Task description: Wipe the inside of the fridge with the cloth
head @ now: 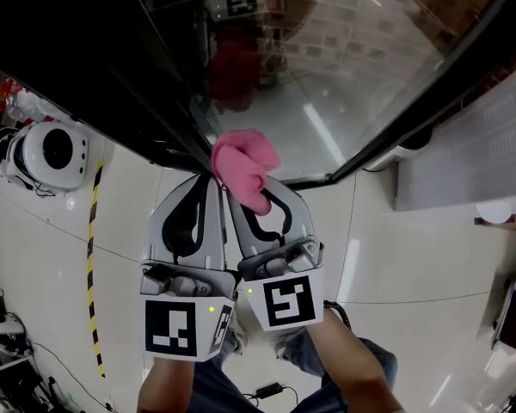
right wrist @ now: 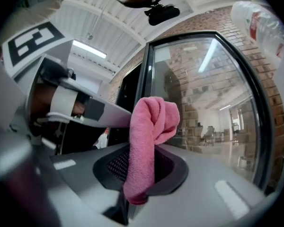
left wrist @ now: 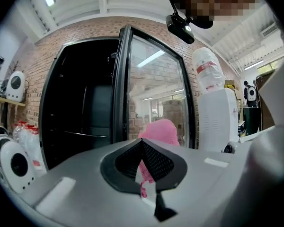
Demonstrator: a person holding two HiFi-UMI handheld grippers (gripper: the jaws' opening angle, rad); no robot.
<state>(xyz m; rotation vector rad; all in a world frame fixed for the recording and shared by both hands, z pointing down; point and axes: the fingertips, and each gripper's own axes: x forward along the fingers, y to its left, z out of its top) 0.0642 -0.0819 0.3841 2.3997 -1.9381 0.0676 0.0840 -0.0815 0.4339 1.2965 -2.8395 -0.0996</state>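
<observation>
Right gripper (head: 254, 198) clamps cloth (head: 243, 162) (door (head: 353, 76) open).

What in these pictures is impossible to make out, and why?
The dark fridge interior: too black in every view to show dirt or contents.
The pink cloth: in the left gripper view, mostly hidden behind the grey jaws of the left gripper; whether they pinch its hem is unclear.
The glass fridge door: in the head view, reflections mask what lies behind.
</observation>
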